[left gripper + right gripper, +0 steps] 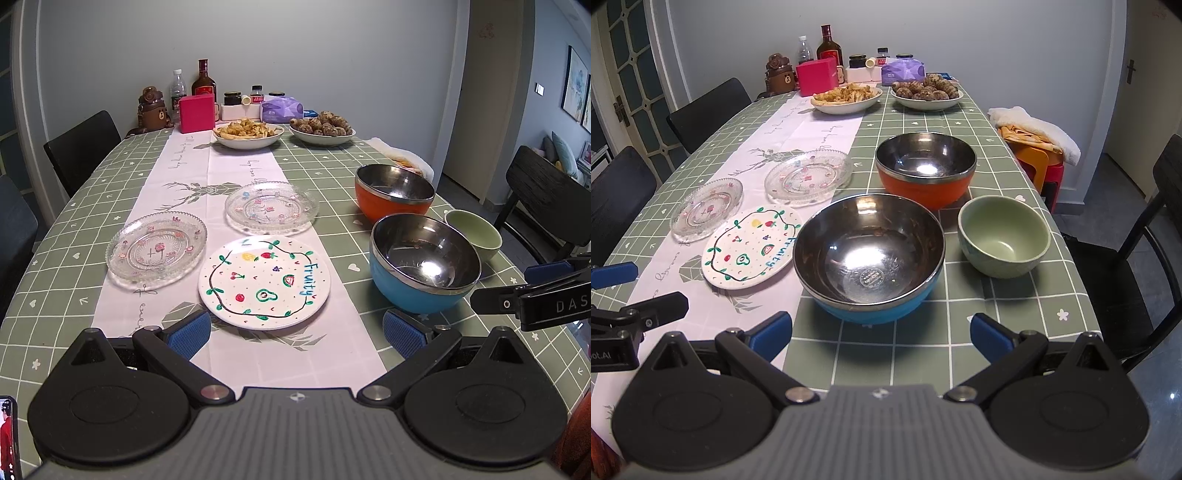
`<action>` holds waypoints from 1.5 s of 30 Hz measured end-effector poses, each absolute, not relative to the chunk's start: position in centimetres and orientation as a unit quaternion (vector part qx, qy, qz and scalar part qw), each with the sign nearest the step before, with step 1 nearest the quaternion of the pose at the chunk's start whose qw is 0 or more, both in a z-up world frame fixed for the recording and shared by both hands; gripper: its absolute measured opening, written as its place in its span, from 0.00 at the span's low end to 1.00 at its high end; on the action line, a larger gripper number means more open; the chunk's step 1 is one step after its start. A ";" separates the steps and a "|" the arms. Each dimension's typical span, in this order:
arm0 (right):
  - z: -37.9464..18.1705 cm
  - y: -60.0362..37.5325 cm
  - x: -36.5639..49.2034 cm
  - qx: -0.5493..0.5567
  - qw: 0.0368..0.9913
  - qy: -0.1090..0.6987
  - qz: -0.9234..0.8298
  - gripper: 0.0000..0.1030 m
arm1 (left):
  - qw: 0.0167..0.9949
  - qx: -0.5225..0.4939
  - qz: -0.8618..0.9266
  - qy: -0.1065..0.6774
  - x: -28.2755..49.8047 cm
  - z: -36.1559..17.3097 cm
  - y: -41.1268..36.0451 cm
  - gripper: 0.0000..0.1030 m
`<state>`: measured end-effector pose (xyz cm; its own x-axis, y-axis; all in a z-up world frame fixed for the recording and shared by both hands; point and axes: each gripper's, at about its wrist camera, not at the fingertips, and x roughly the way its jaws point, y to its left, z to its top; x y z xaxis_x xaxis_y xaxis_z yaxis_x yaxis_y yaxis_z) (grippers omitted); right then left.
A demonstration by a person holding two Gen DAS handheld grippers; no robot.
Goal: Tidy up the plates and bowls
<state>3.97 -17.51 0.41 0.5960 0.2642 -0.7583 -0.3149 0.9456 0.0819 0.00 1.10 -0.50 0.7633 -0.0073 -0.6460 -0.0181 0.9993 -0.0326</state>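
A white fruit-pattern plate (264,282) (751,249) lies on the pale runner, just ahead of my left gripper (295,334), which is open and holds nothing. Two clear glass plates (156,248) (272,206) sit behind it, the same pair showing in the right wrist view (706,208) (808,176). A blue steel-lined bowl (424,264) (868,253) stands right in front of my open, empty right gripper (881,330). Behind it is an orange steel-lined bowl (394,192) (925,168); a small green bowl (474,233) (1004,236) sits to its right.
Two white dishes of food (248,133) (322,129) stand at the far end with bottles, jars, a pink box (197,112) and a purple tissue pack (281,110). Dark chairs (83,147) (1126,266) flank the green checked tablecloth (997,314). Stacked stools with a towel (1039,142) stand right.
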 end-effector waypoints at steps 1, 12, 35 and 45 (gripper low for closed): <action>0.4 -17.5 4.0 -0.030 0.892 0.420 0.162 0.98 | 0.939 -0.018 0.003 0.344 0.0 -0.5 1.1 1.00; 0.3 -17.6 4.1 -0.026 0.889 0.426 0.165 0.98 | 0.939 -0.018 0.003 0.344 0.0 -0.5 1.1 1.00; 0.0 -17.7 4.6 -0.027 0.890 0.429 0.153 0.98 | 0.939 -0.016 0.004 0.343 0.1 -0.5 1.0 1.00; -0.1 -19.4 6.1 0.024 0.900 0.416 0.129 0.98 | 0.955 0.018 0.010 0.296 0.6 0.2 -0.3 1.00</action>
